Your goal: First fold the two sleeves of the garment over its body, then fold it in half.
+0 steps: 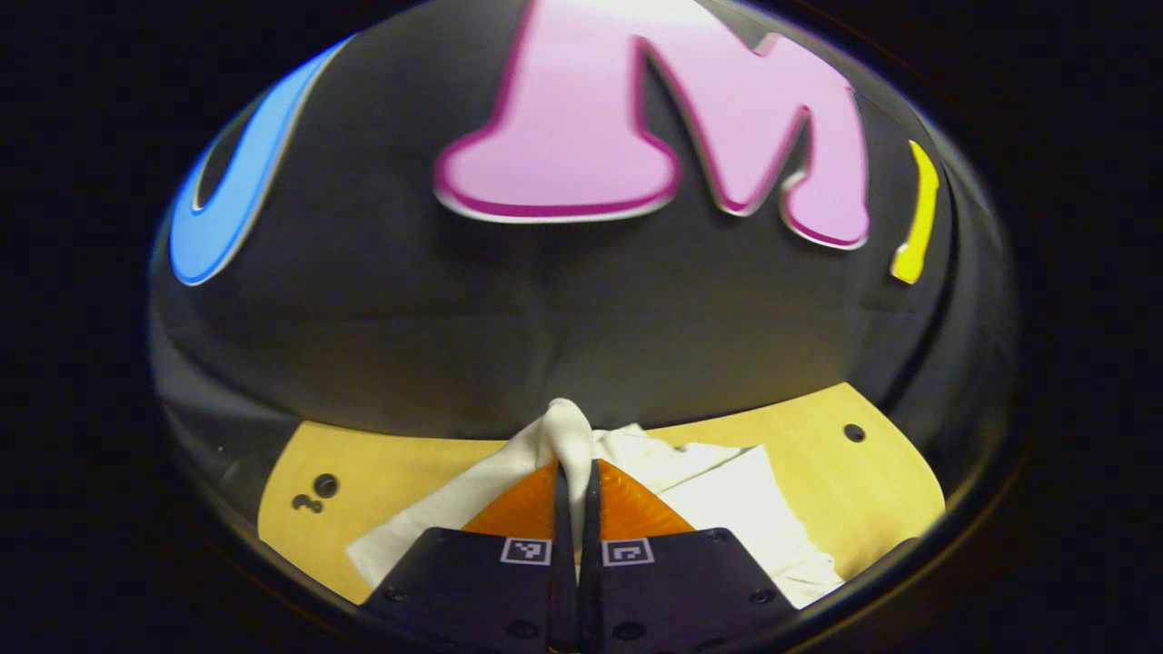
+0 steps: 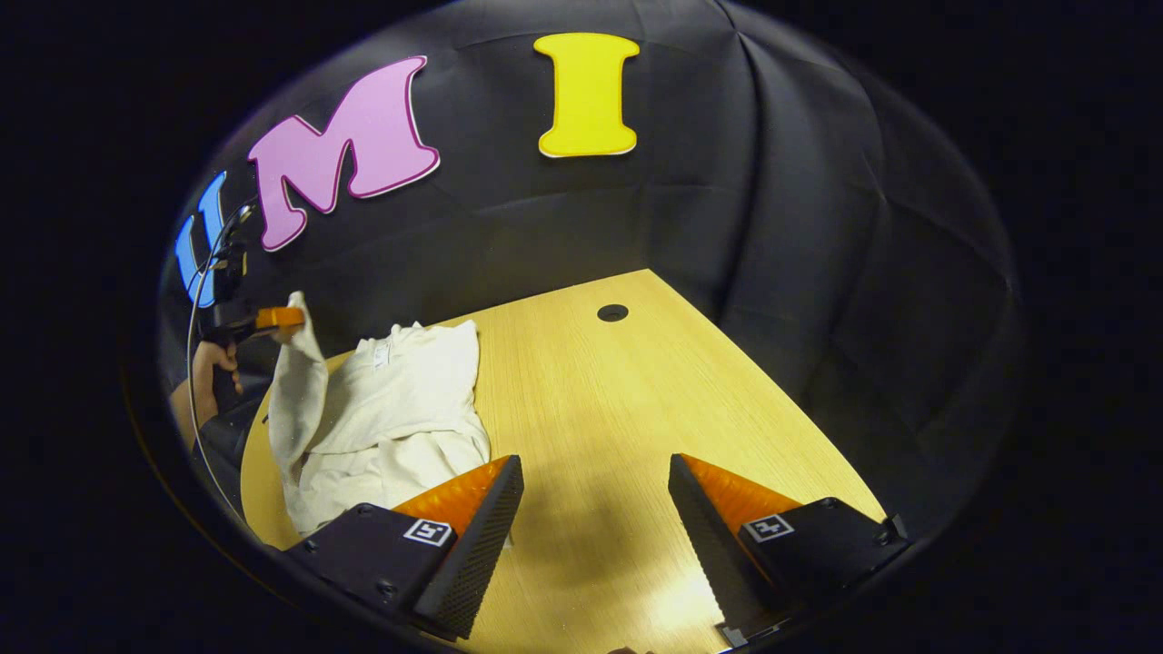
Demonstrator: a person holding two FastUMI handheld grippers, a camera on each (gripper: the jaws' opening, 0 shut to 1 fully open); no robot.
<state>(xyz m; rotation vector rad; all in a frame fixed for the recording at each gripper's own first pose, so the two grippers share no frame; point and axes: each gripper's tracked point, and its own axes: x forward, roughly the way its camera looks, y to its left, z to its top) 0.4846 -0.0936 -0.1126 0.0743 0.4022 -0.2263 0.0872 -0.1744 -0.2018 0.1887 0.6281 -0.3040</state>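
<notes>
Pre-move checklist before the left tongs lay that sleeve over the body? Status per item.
1. Left tongs gripping the sleeve: ok, fingers closed with white cloth pinched between them.
2. Sleeve lifted clear of the table: ok, it hangs from the left tongs in the right gripper view.
3. Garment body lying flat: not ok, it looks rumpled and bunched.
4. Right tongs free to assist: ok, open and holding nothing, above bare table beside the garment.
5. Second sleeve's position: cannot tell, lost in the folds.

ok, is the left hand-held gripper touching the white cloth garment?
Touching. The left gripper view shows the left hand-held gripper with both fingers pinched on a fold of the white cloth garment.
</notes>
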